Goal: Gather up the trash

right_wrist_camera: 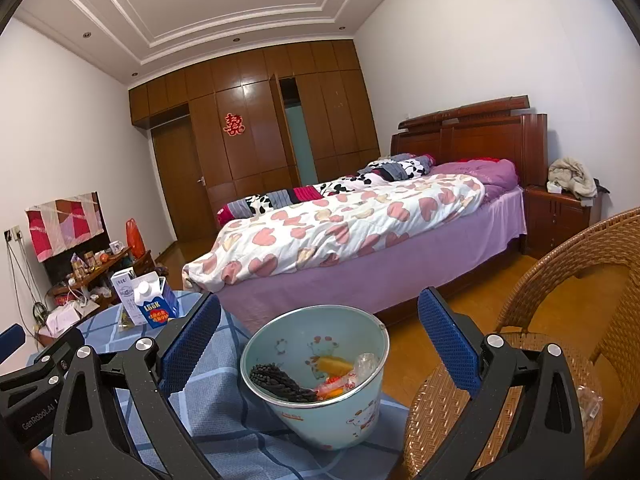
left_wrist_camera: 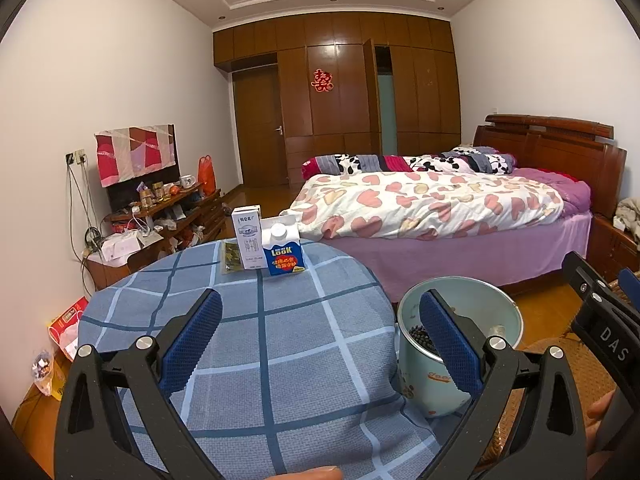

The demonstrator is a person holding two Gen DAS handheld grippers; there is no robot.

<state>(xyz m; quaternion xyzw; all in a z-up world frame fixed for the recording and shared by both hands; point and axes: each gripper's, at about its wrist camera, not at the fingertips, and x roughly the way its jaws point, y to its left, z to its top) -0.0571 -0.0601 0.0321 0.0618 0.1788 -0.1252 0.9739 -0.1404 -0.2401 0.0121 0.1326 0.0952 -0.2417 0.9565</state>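
Observation:
A pale green trash bucket [right_wrist_camera: 340, 412] stands at the right edge of the round table with the blue checked cloth [left_wrist_camera: 280, 340]. It holds a dark corn cob, wrappers and orange scraps. It also shows in the left wrist view [left_wrist_camera: 480, 312]. At the table's far edge stand a white milk carton [left_wrist_camera: 249, 238], a blue "Look" carton [left_wrist_camera: 285, 252] and a flat dark packet [left_wrist_camera: 231, 256]. My left gripper [left_wrist_camera: 320, 336] is open over the cloth, empty. My right gripper [right_wrist_camera: 320, 340] is open, its fingers either side of the bucket, not touching it.
A wicker chair [right_wrist_camera: 560, 300] stands right of the table. A bed [left_wrist_camera: 440, 204] with a heart-print quilt lies beyond. A cluttered wooden TV stand [left_wrist_camera: 168, 216] is on the left wall. Bags [left_wrist_camera: 64, 328] lie on the floor at left.

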